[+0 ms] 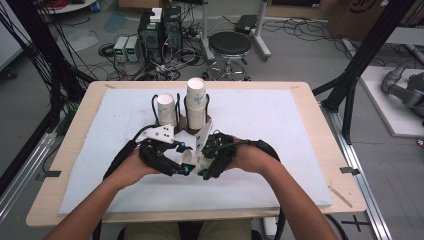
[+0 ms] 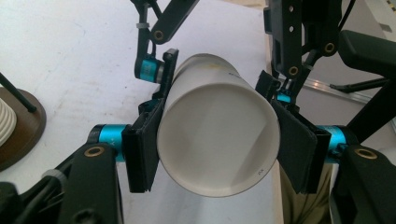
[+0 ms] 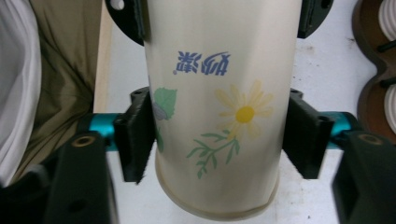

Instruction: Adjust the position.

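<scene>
Above the desk's (image 1: 280,125) near middle, a white paper cup (image 1: 188,159) lies level between both claws: the left claw (image 1: 183,159) clenches its base end, while the right claw (image 1: 202,161) brackets its flowered side, grip unclear.

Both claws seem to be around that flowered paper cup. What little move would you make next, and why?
Probably ease the right claw back off the white, flower-printed paper cup. The left claw already pinches it on both sides, and the right claw's pads merely flank it, so one grip looks enough to carry it.
</scene>
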A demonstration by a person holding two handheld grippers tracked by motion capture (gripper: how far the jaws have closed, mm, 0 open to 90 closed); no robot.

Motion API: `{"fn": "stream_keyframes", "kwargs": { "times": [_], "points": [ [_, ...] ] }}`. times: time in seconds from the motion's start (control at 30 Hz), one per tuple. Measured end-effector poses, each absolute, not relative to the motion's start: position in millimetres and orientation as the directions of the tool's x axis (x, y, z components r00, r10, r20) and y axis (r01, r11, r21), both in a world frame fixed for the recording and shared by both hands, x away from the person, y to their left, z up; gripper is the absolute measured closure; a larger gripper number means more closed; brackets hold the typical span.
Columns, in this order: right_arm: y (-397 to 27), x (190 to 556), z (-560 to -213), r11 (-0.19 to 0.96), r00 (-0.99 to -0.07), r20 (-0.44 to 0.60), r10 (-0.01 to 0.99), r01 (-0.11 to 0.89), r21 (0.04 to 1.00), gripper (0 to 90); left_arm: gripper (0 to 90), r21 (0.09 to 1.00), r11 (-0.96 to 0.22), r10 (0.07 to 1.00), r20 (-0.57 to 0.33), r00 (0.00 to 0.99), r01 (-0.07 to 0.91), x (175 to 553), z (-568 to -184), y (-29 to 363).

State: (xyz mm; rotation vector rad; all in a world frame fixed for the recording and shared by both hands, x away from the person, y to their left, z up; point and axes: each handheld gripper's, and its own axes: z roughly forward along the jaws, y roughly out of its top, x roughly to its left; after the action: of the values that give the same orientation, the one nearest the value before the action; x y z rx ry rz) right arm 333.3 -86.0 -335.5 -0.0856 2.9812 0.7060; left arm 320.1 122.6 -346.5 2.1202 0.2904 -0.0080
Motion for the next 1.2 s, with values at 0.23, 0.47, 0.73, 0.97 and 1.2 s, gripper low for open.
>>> {"fn": "stream_keyframes", "kwargs": {
  "times": [0.23,0.47,0.73,0.97,1.2],
  "points": [
    [-103.8,333.4,-324.6,0.816,-0.994,-0.096,0.060,-0.006,0.578,19.3,37.7,0.884,-0.412,0.217,-0.140,0.966,0.221,322.1,-347.5,136.4],
    [-127.8,333.9,-322.1,0.678,-0.989,-0.047,0.137,0.060,0.733,19.3,37.7,0.912,-0.334,0.215,-0.170,0.962,0.236,322.2,-355.5,146.1],
    [-148.7,329.4,-328.1,0.527,-0.979,-0.011,0.202,0.099,0.844,19.3,37.6,0.938,-0.274,0.199,-0.160,0.967,0.212,320.9,-358.2,151.0],
    [-163.0,323.2,-340.6,0.432,-0.972,0.018,0.234,0.121,0.894,19.3,37.6,0.954,-0.217,0.197,-0.163,0.967,0.205,319.4,-364.0,156.4],
    [-171.0,320.1,-359.5,0.365,-0.966,0.060,0.252,0.152,0.919,19.3,37.6,0.966,-0.177,0.189,-0.156,0.969,0.190,316.7,-368.9,159.2]
  ]
}}
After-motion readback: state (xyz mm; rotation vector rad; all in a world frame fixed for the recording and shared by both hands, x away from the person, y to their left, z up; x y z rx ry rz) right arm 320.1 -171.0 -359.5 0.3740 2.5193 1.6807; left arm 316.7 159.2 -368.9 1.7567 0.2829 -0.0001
